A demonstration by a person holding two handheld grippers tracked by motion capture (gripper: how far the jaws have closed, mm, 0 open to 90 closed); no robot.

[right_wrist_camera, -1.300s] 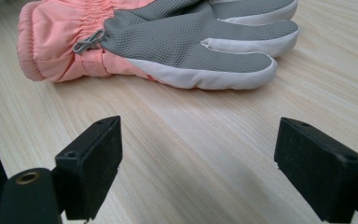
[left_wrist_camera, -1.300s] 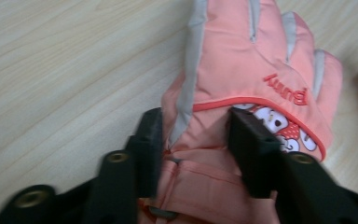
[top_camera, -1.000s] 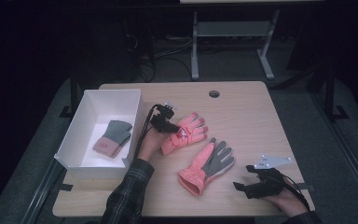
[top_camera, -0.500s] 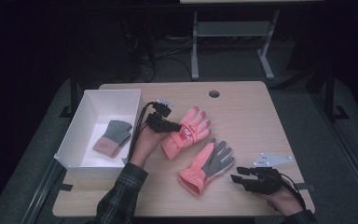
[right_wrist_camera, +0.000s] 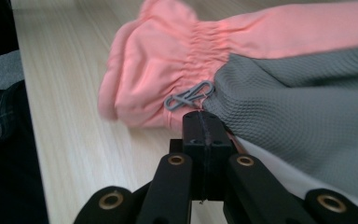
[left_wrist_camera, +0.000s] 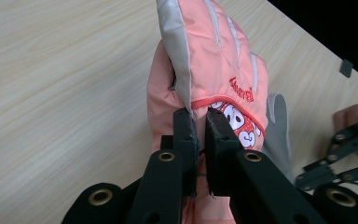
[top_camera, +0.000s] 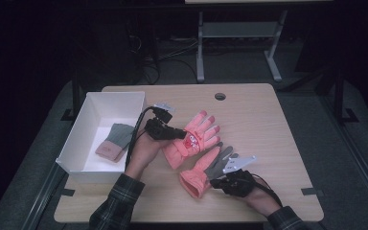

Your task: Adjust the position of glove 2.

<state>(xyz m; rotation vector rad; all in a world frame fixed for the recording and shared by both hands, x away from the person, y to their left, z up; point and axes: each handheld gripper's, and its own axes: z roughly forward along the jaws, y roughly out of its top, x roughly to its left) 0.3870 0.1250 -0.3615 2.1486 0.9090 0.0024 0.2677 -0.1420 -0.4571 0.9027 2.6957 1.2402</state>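
The wooden table (top_camera: 268, 143) carries a white box (top_camera: 84, 132) at its nine o'clock side, with a grey-cuffed glove (top_camera: 114, 141) lying inside it. At the table's centre lies the upper pink glove (top_camera: 194, 136), its fingers pointing toward one o'clock. The left gripper (top_camera: 175, 134) comes at it from nine o'clock, and in the left gripper view its jaws stand nearly together, pinching the upper pink glove (left_wrist_camera: 214, 70) at its edge beside the printed patch. The lower pink glove (top_camera: 203, 172), grey palm up, lies just at five o'clock of the first, touching it. The right gripper (top_camera: 215, 179) sits at its four o'clock; its jaws have just been closing and now meet flush. In the right gripper view they meet at the seam of the lower pink glove (right_wrist_camera: 168, 70), right under a small grey clip (right_wrist_camera: 189, 95); whether any fabric is caught between them cannot be told.
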